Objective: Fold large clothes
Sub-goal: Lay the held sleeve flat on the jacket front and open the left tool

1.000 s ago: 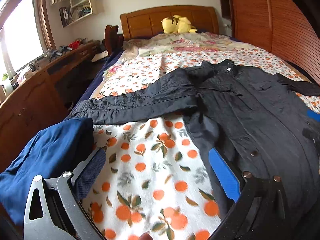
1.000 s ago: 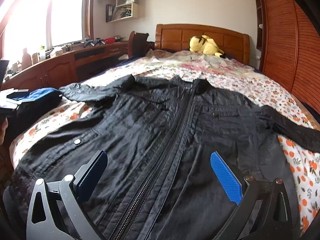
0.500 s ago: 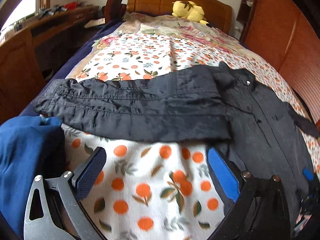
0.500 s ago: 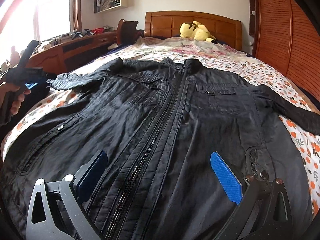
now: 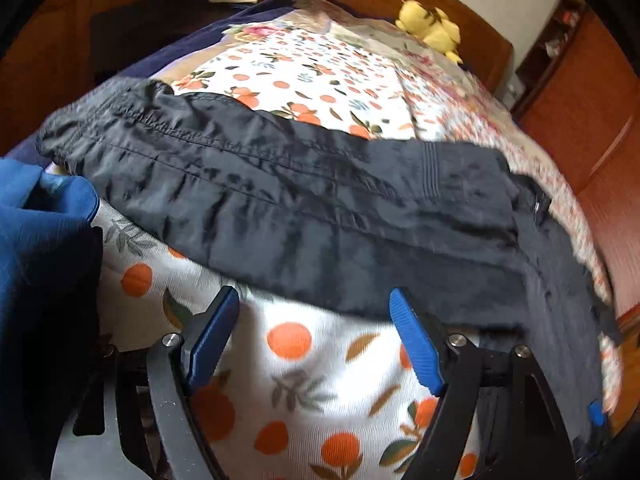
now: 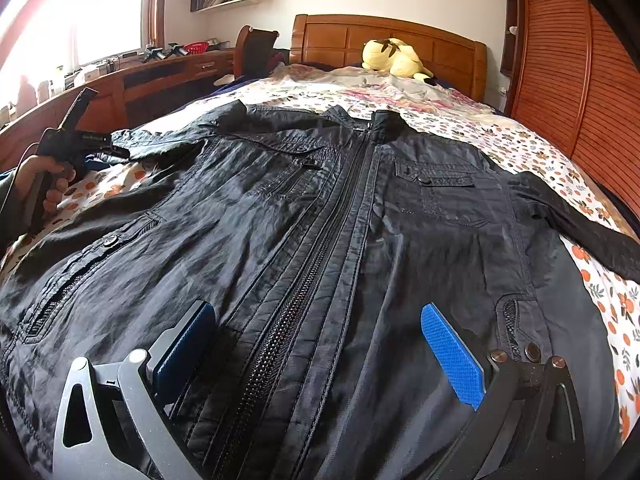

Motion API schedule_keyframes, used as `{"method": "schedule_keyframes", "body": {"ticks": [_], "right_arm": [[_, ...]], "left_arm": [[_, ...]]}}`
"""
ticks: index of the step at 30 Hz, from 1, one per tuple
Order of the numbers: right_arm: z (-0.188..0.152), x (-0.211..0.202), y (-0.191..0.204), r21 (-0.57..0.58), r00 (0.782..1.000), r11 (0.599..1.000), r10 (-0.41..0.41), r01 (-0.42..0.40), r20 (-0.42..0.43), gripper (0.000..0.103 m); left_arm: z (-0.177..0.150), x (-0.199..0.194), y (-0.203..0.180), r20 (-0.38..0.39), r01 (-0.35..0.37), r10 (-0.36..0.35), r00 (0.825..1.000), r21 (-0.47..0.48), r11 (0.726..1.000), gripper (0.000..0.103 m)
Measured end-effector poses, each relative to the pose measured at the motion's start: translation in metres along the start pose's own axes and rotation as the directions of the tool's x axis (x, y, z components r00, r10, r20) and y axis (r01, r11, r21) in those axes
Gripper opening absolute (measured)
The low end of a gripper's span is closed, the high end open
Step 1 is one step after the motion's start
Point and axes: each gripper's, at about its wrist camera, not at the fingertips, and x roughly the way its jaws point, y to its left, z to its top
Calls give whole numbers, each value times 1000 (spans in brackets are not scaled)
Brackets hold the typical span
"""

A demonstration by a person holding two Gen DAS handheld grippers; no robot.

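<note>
I'm at the opening step of the fold, bringing my left gripper (image 5: pixel 312 336) in on the jacket's outstretched sleeve (image 5: pixel 260 196); its jaws have just been closing but stand spread, with only the orange-print bedspread (image 5: pixel 296 392) between the blue pads and the sleeve's lower hem just beyond the tips at twelve o'clock; nothing is pinched yet. The left view is smeared by motion, so I'd only say the pads look a touch short of the cloth rather than on it. My right gripper (image 6: pixel 320 344) hovers spread over the lower front of the black jacket (image 6: pixel 320 220), the zip (image 6: pixel 316 264) running up between its pads toward twelve, gripping nothing; at nine o'clock in that view I can see my hand (image 6: pixel 38 184) on the left tool, out by the cuff. The jacket lies face up and zipped on the bed, collar toward the headboard (image 6: pixel 384 44) and the yellow plush toy (image 6: pixel 394 58), both sleeves flung out sideways, the shell thin, creased and slightly shiny. Next, I judge, the left pads need to slide over the sleeve's edge and nip both layers, then carry it across the chest; slippery fabric may escape a shallow bite. A blue garment (image 5: pixel 36 248) sits at nine o'clock, just beside the sleeve.
</note>
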Motion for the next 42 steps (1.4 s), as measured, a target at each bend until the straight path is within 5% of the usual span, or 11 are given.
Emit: {"method": "schedule_keyframes", "body": {"ticks": [9, 11, 13, 21, 31, 42], "right_arm": [[-2, -2, -2, -2, 1000, 1000, 8, -8, 11, 103], [-2, -3, -2, -3, 1000, 1000, 9, -9, 17, 103], [-2, -4, -1, -4, 1000, 1000, 12, -12, 21, 103], [-5, -11, -4, 8, 998, 999, 33, -34, 53, 103], [-11, -16, -19, 66, 990, 992, 105, -112, 97, 103], [-12, -12, -22, 86, 990, 990, 106, -114, 98, 103]], "left_arm": [[16, 11, 20, 0, 26, -26, 1000, -109, 994, 33], [18, 12, 22, -2, 32, -33, 999, -125, 992, 11], [19, 11, 19, -9, 28, -29, 1000, -112, 993, 6], [27, -32, -51, 78, -44, 37, 996, 79, 996, 4], [3, -108, -176, 153, -39, -2, 988, 266, 963, 4], [-64, -115, -208, 212, -126, 48, 976, 371, 920, 4]]}}
